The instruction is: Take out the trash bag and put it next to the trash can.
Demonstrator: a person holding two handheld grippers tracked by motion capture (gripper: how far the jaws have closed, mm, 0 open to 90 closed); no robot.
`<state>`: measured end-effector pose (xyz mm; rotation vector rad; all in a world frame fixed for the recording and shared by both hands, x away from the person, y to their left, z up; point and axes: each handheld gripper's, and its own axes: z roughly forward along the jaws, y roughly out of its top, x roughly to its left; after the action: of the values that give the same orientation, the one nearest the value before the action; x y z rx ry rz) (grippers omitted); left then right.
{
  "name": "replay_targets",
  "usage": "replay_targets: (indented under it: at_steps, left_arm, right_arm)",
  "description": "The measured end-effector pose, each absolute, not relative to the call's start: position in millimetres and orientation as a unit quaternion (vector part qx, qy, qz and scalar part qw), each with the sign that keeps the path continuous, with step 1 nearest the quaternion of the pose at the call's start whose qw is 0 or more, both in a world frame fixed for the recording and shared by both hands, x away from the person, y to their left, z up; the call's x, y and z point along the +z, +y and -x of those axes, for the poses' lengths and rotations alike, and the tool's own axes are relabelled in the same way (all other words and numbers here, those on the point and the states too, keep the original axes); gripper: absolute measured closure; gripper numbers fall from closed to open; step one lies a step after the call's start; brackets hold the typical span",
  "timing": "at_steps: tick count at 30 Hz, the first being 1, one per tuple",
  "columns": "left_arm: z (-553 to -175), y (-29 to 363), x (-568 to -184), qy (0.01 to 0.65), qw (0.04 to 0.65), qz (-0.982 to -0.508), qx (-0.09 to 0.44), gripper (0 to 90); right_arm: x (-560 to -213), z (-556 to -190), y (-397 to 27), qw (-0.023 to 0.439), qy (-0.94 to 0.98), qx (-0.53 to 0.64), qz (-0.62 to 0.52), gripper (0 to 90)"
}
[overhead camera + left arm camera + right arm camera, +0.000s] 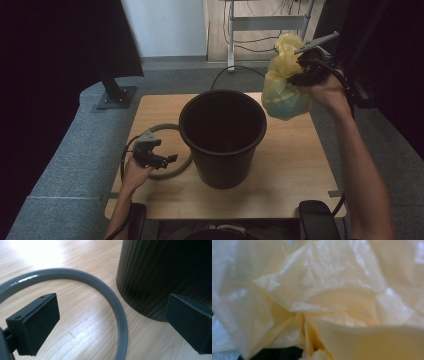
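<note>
Right gripper (300,67) clamped on yellow bag (284,85), upper right of the high view; left gripper (162,155) jaws spread, holding nothing.

Bag hangs bunched from the right jaws, above the table (295,165), just right of the black bin (222,137) rim. Left gripper sits low at left-centre, over the grey ring (100,285) lying flat beside the bin's base. Crumpled yellow film covers the right gripper view.
</note>
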<state>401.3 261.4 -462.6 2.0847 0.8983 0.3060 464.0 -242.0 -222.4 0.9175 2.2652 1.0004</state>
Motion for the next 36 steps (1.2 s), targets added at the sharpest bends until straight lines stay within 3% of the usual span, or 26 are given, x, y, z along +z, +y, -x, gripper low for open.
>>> replay_targets:
  at_steps: [19, 36]
  left_arm:
    - [-385, 279, -493, 0.403, 0.419, -0.801, 0.142, 0.0]
    - [-380, 275, -508, 0.404, 0.391, -0.813, 0.151, 0.0]
  right_arm:
    - [-293, -477, -264, 0.245, 0.817, 0.360, -0.378, 70.3]
    - [-366, -495, -264, 0.245, 0.813, 0.337, -0.407, 69.2]
